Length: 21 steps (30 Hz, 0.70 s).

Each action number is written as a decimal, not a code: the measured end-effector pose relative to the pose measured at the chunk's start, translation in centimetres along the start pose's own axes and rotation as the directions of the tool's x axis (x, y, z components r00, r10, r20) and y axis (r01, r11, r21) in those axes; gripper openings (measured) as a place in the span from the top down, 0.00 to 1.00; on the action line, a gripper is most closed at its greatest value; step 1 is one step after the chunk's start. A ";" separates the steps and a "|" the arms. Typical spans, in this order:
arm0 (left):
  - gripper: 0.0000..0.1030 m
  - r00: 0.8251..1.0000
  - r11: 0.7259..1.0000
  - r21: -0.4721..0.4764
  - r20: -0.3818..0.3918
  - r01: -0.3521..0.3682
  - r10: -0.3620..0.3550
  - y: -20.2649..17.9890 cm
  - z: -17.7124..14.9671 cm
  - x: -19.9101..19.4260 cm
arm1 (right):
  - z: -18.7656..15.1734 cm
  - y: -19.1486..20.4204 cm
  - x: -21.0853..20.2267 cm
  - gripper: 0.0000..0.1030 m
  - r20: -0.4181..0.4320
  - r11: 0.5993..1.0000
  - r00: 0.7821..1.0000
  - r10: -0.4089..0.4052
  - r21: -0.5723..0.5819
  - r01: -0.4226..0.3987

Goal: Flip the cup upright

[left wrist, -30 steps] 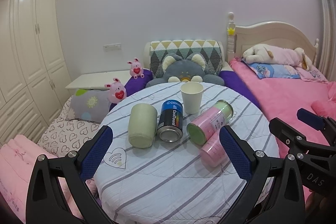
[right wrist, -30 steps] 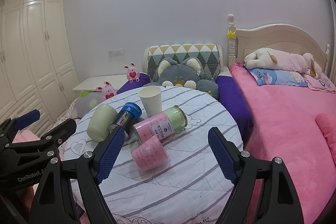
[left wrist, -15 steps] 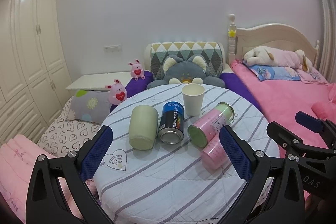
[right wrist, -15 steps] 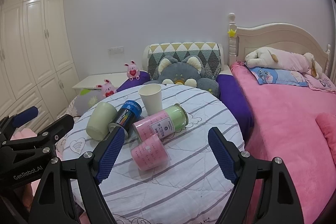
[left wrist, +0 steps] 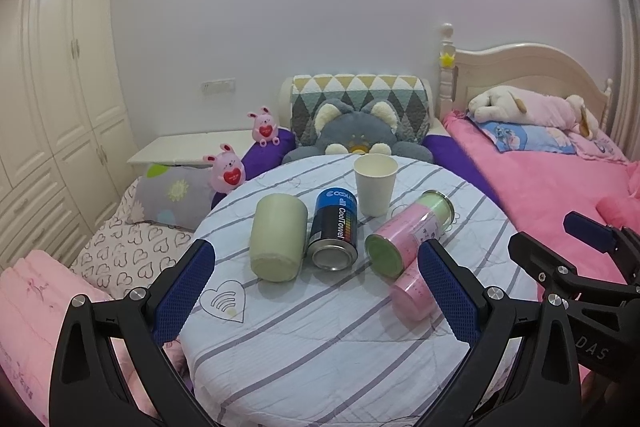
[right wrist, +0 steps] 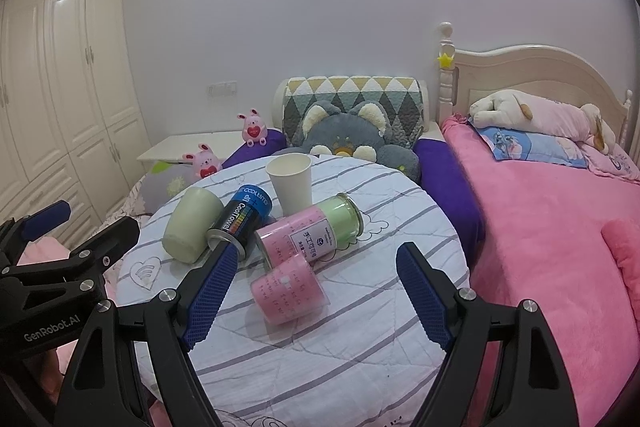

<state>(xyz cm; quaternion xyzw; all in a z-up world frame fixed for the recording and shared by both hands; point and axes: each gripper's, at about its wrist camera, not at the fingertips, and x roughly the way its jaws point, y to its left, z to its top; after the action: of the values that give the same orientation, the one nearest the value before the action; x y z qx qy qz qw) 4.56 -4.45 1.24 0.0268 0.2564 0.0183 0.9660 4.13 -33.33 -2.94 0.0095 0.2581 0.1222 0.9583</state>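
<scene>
Pale-green cup (left wrist: 277, 242) lies on its side; left gripper (left wrist: 316, 297) and right gripper (right wrist: 316, 293) both spread wide

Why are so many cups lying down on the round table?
Four have tipped over: the green cup, the blue can, the pink-and-green jar and the pink cup lie on their sides, bunched together. Only the white paper cup stands upright.

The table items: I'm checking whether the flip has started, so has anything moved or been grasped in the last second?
Nothing on the table moved. The pale green cup, blue can, pink-green jar and pink cup still lie on their sides; the white paper cup stays upright. Both cameras tilted slightly; the left gripper and right gripper remain open, empty.
</scene>
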 end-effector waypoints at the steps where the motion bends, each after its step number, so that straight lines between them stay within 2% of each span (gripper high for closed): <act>1: 0.00 1.000 1.000 0.001 -0.001 -0.001 0.001 0.0 0.0 0.0 | 0.1 0.0 0.0 0.19 -0.001 1.000 1.000 -0.002 -0.002 0.002; 21: 0.00 1.000 1.000 0.000 -0.005 0.000 0.000 0.3 0.2 0.2 | 0.3 0.0 0.7 0.19 -0.035 1.000 0.999 -0.010 -0.019 0.010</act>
<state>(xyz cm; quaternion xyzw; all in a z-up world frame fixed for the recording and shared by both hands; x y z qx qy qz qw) 4.78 -4.17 1.31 0.0266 0.2588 0.0186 0.9654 4.90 -33.17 -3.04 -0.0032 0.2738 0.1201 0.9543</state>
